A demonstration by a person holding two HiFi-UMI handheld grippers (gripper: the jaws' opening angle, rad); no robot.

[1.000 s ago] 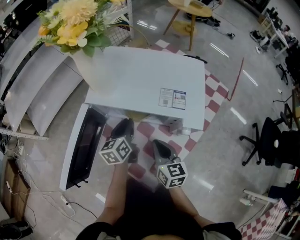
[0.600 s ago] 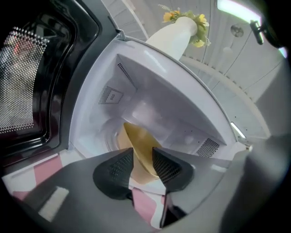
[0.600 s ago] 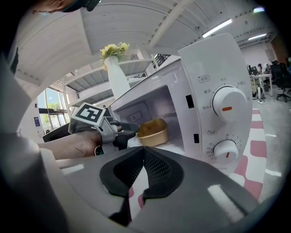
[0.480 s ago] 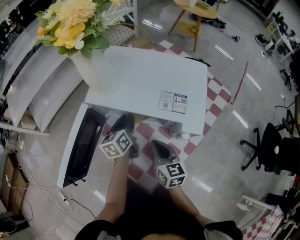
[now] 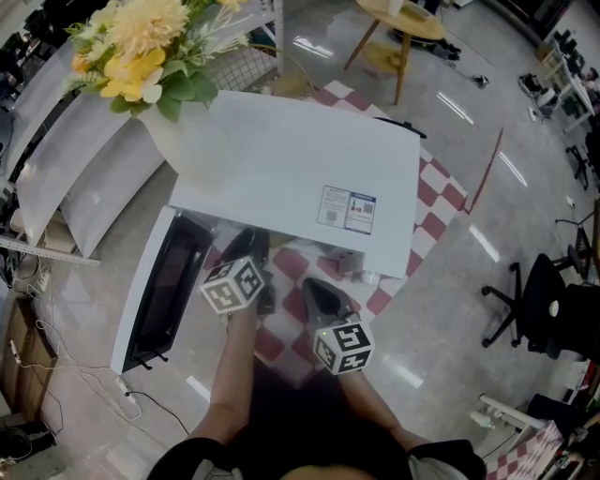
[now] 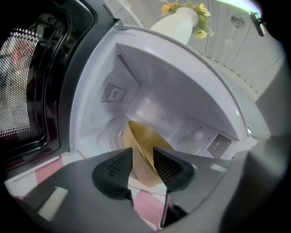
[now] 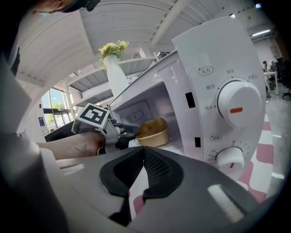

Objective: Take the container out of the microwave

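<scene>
The white microwave (image 5: 291,169) stands with its door (image 5: 164,291) swung open to the left. Inside, near the front of the cavity, sits a tan, round container (image 6: 142,136), also seen in the right gripper view (image 7: 153,133). My left gripper (image 6: 142,157) reaches into the opening, and the container's near rim lies between its jaws. Those jaws have just been opening and stand apart from the rim. In the head view the left gripper (image 5: 246,248) dips under the microwave's front edge. My right gripper (image 7: 144,157) hangs shut and empty in front of the microwave, right of the left gripper (image 7: 132,131).
A white vase of yellow flowers (image 5: 178,122) stands on the microwave's top left corner. Two dials (image 7: 236,107) sit on the control panel right of the cavity. A red-and-white checkered cloth (image 5: 431,197) lies under the microwave. A wooden stool (image 5: 394,23) and an office chair (image 5: 544,291) stand farther off.
The left gripper has edged forward toward the microwave's opening. The right gripper has stayed where it was.
</scene>
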